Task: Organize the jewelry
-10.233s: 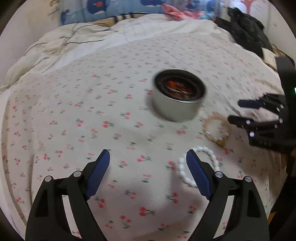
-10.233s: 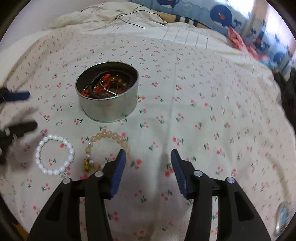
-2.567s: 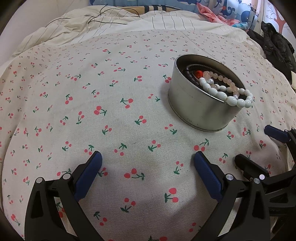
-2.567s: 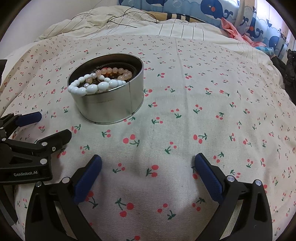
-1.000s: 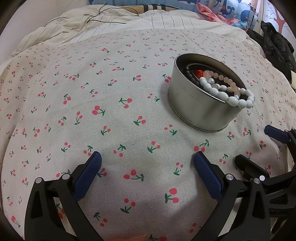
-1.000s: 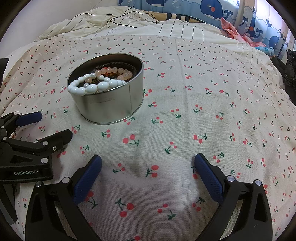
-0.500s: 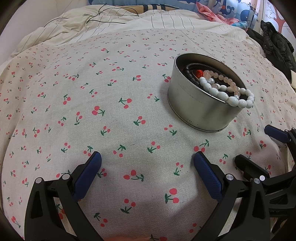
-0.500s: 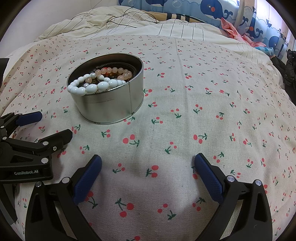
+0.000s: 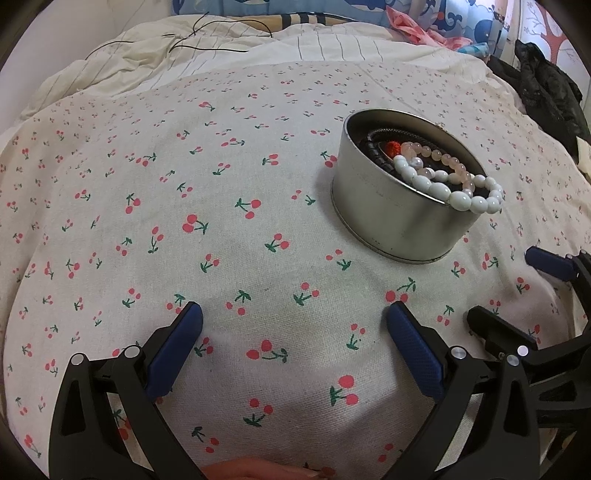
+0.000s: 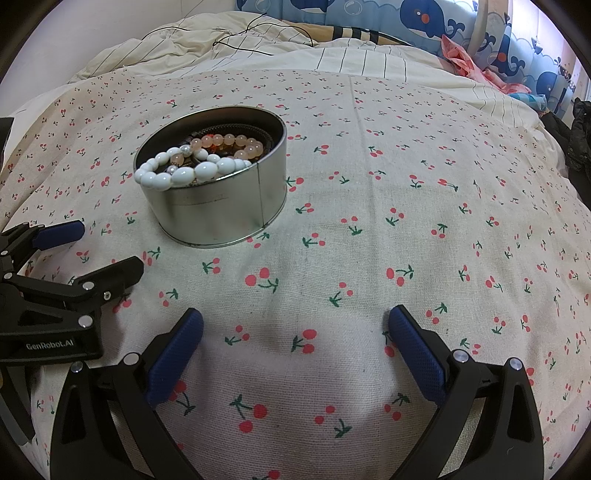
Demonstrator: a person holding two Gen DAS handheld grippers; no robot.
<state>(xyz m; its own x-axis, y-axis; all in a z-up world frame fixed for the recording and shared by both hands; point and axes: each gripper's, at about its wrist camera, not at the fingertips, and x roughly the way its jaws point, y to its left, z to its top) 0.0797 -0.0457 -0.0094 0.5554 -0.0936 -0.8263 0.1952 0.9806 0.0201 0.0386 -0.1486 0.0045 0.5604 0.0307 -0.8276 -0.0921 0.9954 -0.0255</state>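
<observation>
A round silver tin [image 9: 391,221] [image 10: 221,210] stands on the cherry-print bedsheet. A white bead bracelet [image 9: 448,190] [image 10: 184,171] lies across its near rim, partly hanging over. A peach bead bracelet [image 9: 439,157] [image 10: 231,142] and dark bracelets lie inside. My left gripper [image 9: 294,328] is open and empty, low over the sheet, left of and nearer than the tin. My right gripper [image 10: 295,328] is open and empty, nearer than the tin and to its right. Each gripper shows in the other's view: the right one [image 9: 517,288], the left one [image 10: 96,247].
The cherry-print sheet [image 10: 369,221] covers the bed. A crumpled striped quilt with a black cable [image 9: 207,40] lies at the far side. Whale-print fabric [image 10: 424,22] is at the back. Dark clothing [image 9: 546,92] lies at the right edge.
Since 10 s ago the white and peach bracelets have gone from the sheet into the tin. Over the last second nothing has visibly moved.
</observation>
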